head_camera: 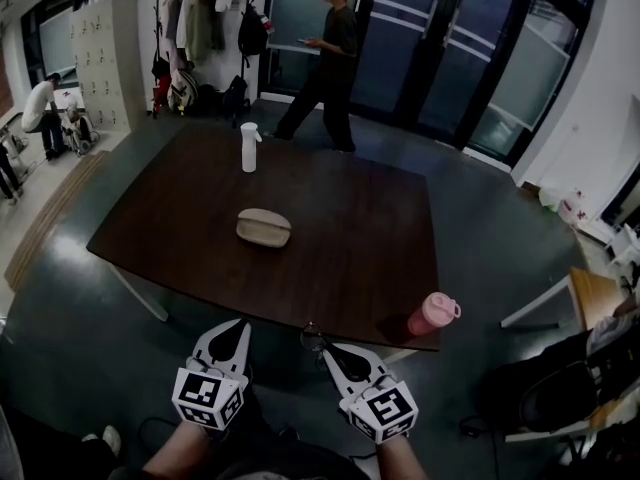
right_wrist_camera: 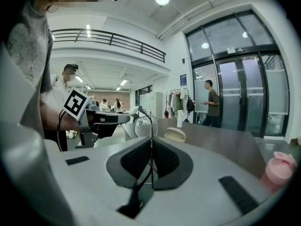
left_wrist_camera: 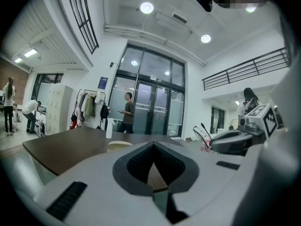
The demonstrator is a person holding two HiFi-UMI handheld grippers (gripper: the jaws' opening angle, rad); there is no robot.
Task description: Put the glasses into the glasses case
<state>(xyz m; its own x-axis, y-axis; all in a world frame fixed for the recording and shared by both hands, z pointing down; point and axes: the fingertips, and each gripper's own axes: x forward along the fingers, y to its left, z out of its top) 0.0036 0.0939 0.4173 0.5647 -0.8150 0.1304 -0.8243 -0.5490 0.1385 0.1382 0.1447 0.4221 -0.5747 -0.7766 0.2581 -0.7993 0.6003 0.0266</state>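
Just off the near edge of the dark brown table (head_camera: 350,238), the right gripper (head_camera: 328,348) is clamped on thin wire-framed glasses (head_camera: 313,336). The left gripper (head_camera: 238,325) beside it has its jaws together, empty. The beige oval glasses case (head_camera: 264,227) lies mid-table, farther off.

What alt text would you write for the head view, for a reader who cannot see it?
The right gripper, jaws shut on thin wire-framed glasses, and the shut, empty left gripper are held short of a dark brown table. A closed beige oval glasses case lies mid-table, a pink lidded bottle at its near right corner.
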